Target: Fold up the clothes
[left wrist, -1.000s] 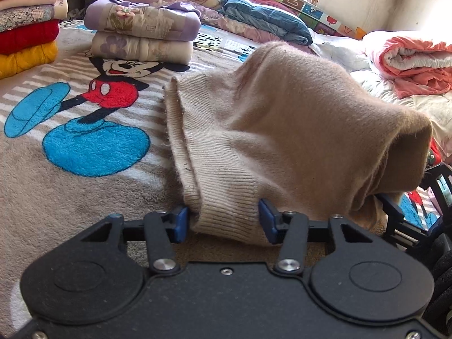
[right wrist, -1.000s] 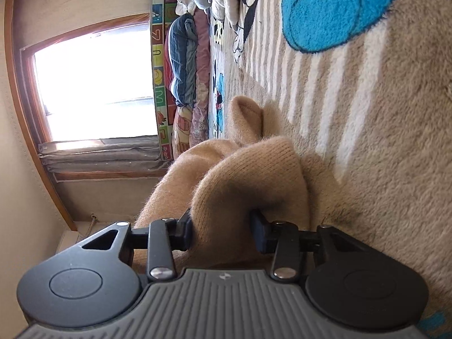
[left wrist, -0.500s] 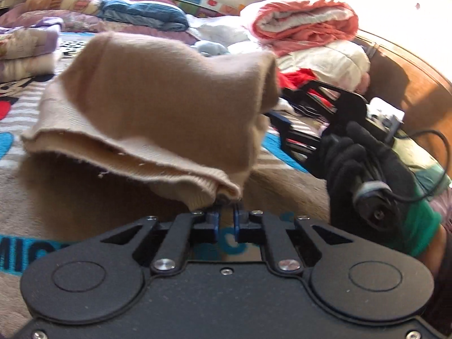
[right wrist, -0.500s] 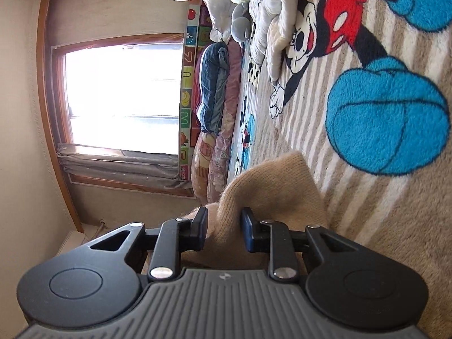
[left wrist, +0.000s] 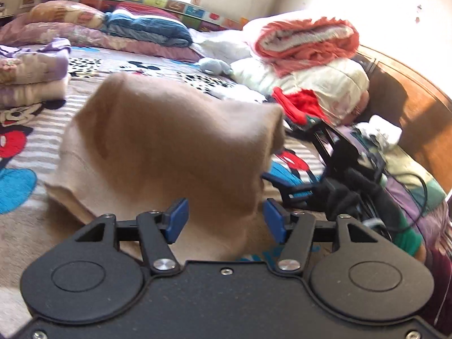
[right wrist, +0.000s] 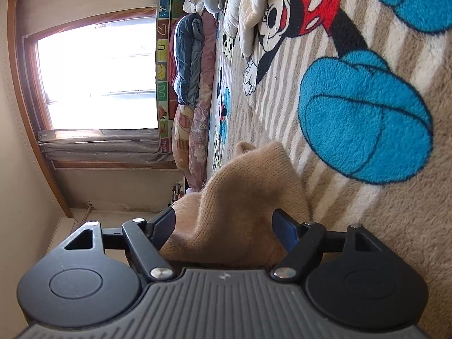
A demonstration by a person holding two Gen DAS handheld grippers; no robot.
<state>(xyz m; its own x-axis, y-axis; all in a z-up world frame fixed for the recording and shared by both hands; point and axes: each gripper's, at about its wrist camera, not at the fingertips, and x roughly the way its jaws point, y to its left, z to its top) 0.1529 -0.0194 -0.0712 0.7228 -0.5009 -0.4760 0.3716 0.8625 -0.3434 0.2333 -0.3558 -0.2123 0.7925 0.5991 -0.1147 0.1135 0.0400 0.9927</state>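
Note:
A tan knit sweater lies bunched on the cartoon-print blanket. My left gripper is open, its blue pads on either side of the sweater's near fold without pinching it. In the right wrist view, rolled sideways, the same sweater sits between the jaws of my right gripper, which are spread wide open around the fold. The right gripper also shows in the left wrist view at the sweater's right end.
Folded bedding is stacked at the left. A red and white rolled quilt lies on white pillows at the right, by a wooden headboard. Blue and purple quilts line the far edge under a window.
Both grippers have opened: the left was pinched shut on the sweater's edge half a second ago and the right was narrower. The sweater has dropped lower onto the blanket.

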